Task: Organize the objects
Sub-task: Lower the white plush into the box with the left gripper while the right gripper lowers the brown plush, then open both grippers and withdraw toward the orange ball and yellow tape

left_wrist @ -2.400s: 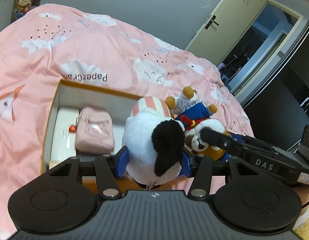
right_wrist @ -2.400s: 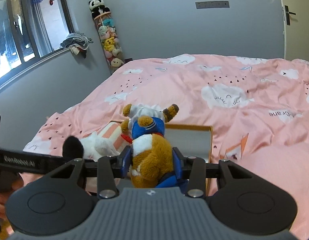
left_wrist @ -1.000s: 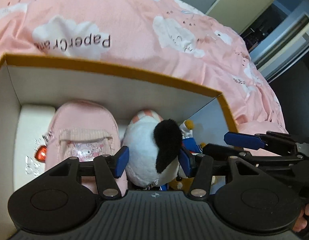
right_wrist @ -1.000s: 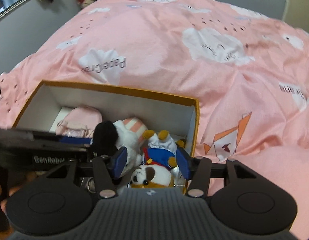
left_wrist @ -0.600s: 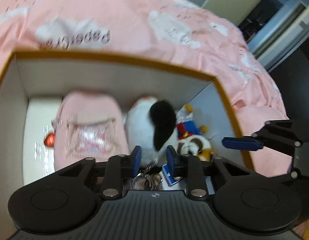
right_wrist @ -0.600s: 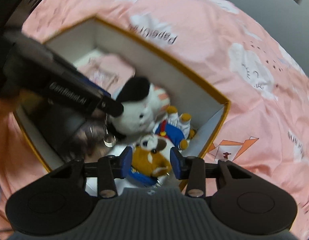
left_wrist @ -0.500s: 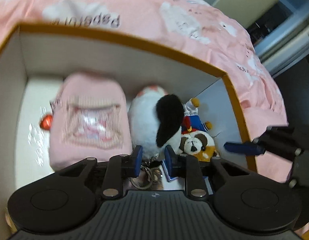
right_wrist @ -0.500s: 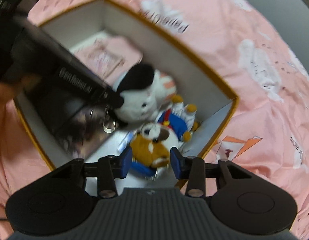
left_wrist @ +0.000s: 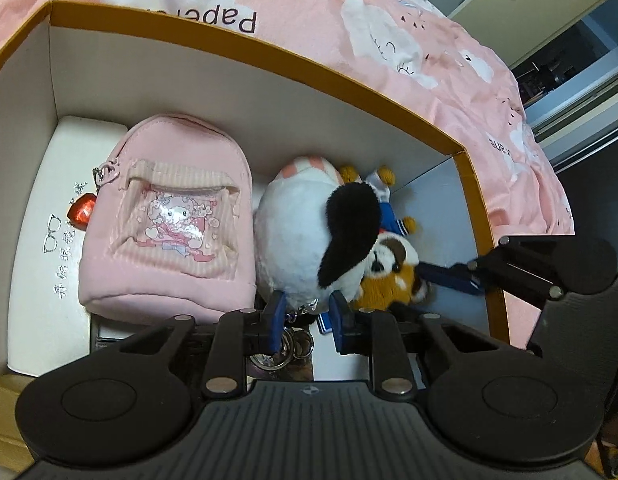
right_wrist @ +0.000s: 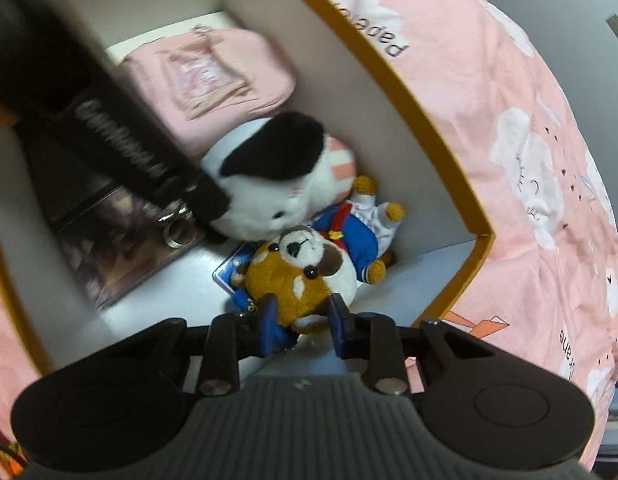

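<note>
Lowering both toys into the box (left_wrist: 475, 184) looks like the step in hand, and both already lie on its floor toward the right end, the box itself resting on the pink bed cover (left_wrist: 309, 4). The left hand-held gripper (left_wrist: 305, 322) has its jaws drawn narrow at the lower end of the white plush with the black ear (left_wrist: 297, 232), about where the key ring (left_wrist: 297, 344) hangs; whether the pads pinch the plush, its ring, or nothing I cannot tell. The right hand-held gripper (right_wrist: 299, 326) is closing, with the head of the brown and white dog plush (right_wrist: 305, 276) between its jaws, and the pads look pressed into the fur. The pink pouch (left_wrist: 169, 224) lies left of the white plush, partly over a white case (left_wrist: 41, 216) at the left end.

To finish well, I would spread each pair of jaws fully before lifting, then draw straight up so neither pad drags fur or snags the ring. Keeping the two tools apart matters, since they sit close in that corner.
</note>
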Demonstrator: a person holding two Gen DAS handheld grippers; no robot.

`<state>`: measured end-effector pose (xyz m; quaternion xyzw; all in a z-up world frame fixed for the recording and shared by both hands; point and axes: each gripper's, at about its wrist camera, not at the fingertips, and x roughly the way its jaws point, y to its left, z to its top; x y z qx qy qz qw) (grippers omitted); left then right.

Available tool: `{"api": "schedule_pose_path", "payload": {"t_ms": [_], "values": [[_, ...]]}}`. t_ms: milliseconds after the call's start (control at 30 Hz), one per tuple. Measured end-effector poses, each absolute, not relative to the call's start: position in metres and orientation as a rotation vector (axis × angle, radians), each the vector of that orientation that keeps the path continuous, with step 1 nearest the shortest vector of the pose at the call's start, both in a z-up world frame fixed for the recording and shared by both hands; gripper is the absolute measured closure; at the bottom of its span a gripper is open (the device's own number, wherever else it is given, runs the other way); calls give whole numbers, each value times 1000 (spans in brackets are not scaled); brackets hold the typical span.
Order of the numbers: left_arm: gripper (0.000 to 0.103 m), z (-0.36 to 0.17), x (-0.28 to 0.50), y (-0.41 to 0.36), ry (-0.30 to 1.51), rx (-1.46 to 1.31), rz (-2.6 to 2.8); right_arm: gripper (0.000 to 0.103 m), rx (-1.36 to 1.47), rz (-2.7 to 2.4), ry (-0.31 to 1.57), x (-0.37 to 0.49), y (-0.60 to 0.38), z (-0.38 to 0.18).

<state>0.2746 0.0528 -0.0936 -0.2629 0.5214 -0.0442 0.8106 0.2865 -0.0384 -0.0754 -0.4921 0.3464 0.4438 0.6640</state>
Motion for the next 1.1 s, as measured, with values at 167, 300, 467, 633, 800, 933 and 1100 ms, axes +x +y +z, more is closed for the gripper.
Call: {"api": "schedule_pose_path", "payload": {"t_ms": [167, 300, 467, 633, 800, 933, 1100], "values": [[76, -94, 275, 47, 1114, -534, -85, 74, -1086, 998, 790, 293, -39, -76], [74, -85, 262, 39, 1040, -467, -60, 74, -1046, 998, 784, 291, -45, -67], [74, -52, 227, 32, 849, -405, -62, 73, -883, 984, 748, 282, -66, -38], [74, -19, 187, 15, 700, -280, -44, 73, -607, 980, 716, 262, -100, -11], [74, -9, 159, 1, 688, -224, -82, 73, -343, 958, 691, 236, -141, -2], [74, -11, 139, -2, 723, -217, -125, 72, -231, 927, 715, 217, -169, -3], [74, -28, 124, 8, 857, -304, -192, 72, -196, 842, 835, 197, -191, -33]]}}
